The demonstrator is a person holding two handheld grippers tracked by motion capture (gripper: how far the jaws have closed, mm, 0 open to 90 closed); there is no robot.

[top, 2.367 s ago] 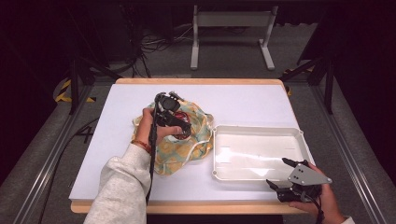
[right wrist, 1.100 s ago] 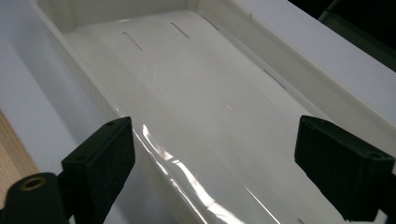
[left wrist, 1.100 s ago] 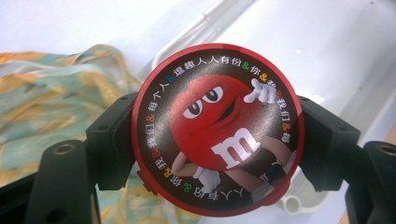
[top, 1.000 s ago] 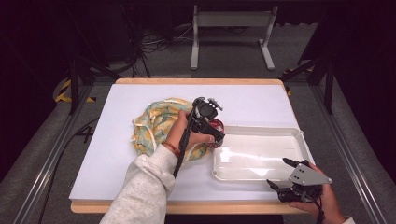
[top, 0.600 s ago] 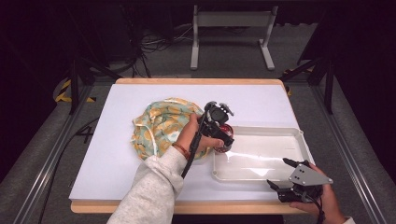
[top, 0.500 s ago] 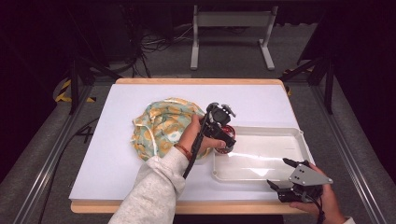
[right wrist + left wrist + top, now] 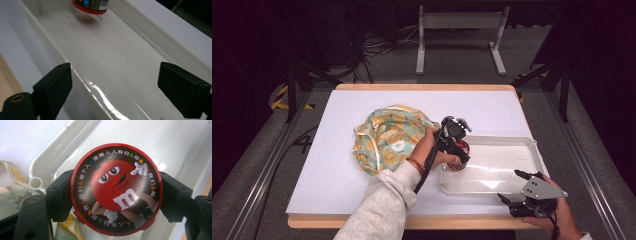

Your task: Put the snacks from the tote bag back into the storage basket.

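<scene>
Left gripper carrying a round red-lidded candy tub over the left end of the white tray.

The left gripper (image 7: pixel 458 152) is clamped on the candy tub (image 7: pixel 117 188), one pad at 9 o'clock and one at 3 o'clock of the lid, so the printed face looks straight up the jaws. The tub hangs just above the tray (image 7: pixel 532 150) floor at its left end, not yet set down; a shadow lies beneath it in the right gripper view. The patterned cloth bag (image 7: pixel 387 137) lies at 9 o'clock of the tray, touching nothing in the tray. The right gripper (image 7: pixel 518 196), jaws spread and empty, waits at the tray's 5 o'clock corner, judged ready to steady it.
</scene>
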